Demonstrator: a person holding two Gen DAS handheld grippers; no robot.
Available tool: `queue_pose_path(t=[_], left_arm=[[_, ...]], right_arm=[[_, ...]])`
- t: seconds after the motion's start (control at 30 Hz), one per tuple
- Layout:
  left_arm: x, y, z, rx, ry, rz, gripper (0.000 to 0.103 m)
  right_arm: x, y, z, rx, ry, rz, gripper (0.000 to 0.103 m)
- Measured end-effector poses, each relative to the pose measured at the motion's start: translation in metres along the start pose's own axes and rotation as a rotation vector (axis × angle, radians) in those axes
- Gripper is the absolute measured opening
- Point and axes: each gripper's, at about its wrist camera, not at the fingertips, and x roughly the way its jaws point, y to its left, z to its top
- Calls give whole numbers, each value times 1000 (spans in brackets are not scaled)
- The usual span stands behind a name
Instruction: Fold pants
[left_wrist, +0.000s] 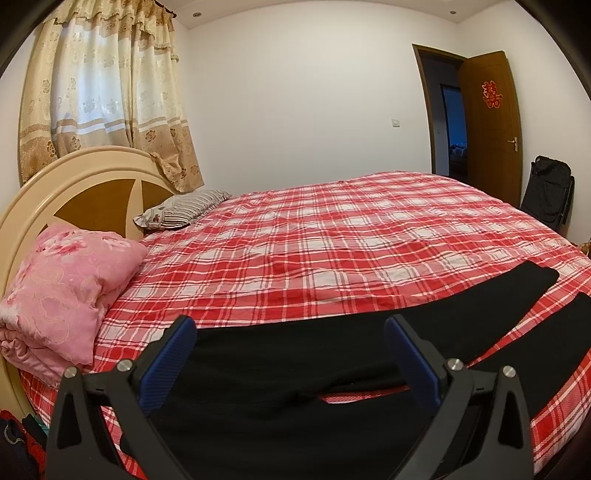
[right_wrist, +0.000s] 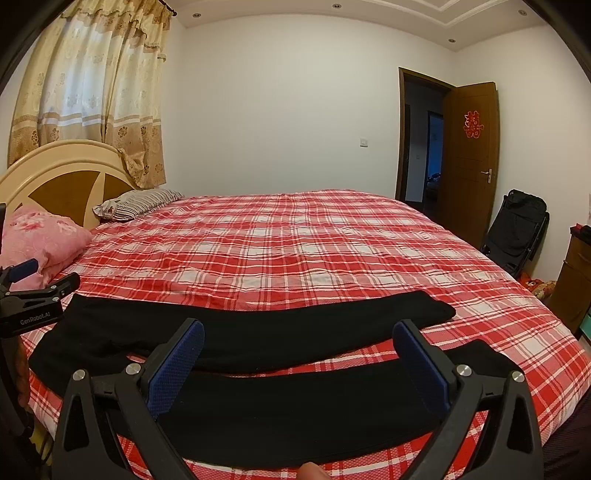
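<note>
Black pants (right_wrist: 295, 332) lie flat on the red plaid bed (right_wrist: 295, 240), waist to the left, the two legs spread apart and running right. In the left wrist view the pants' waist part (left_wrist: 277, 369) lies under and ahead of my left gripper (left_wrist: 291, 336), which is open and empty above it. My right gripper (right_wrist: 299, 339) is open and empty above the near leg (right_wrist: 314, 402). The left gripper also shows at the left edge of the right wrist view (right_wrist: 40, 275), open, by the waist.
A pink folded quilt (left_wrist: 62, 291) and a striped pillow (left_wrist: 181, 208) lie by the headboard (left_wrist: 85, 192) on the left. A black folded chair (right_wrist: 517, 229) stands by the open door (right_wrist: 469, 158). A wooden cabinet (right_wrist: 576, 280) is at the right.
</note>
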Motion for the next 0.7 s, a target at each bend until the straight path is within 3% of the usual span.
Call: queue_pose_path(t=[0.7], left_arm=[[0, -2, -2, -2, 1, -1, 103]], right_arm=[[1, 1, 1, -10, 8, -2, 102]])
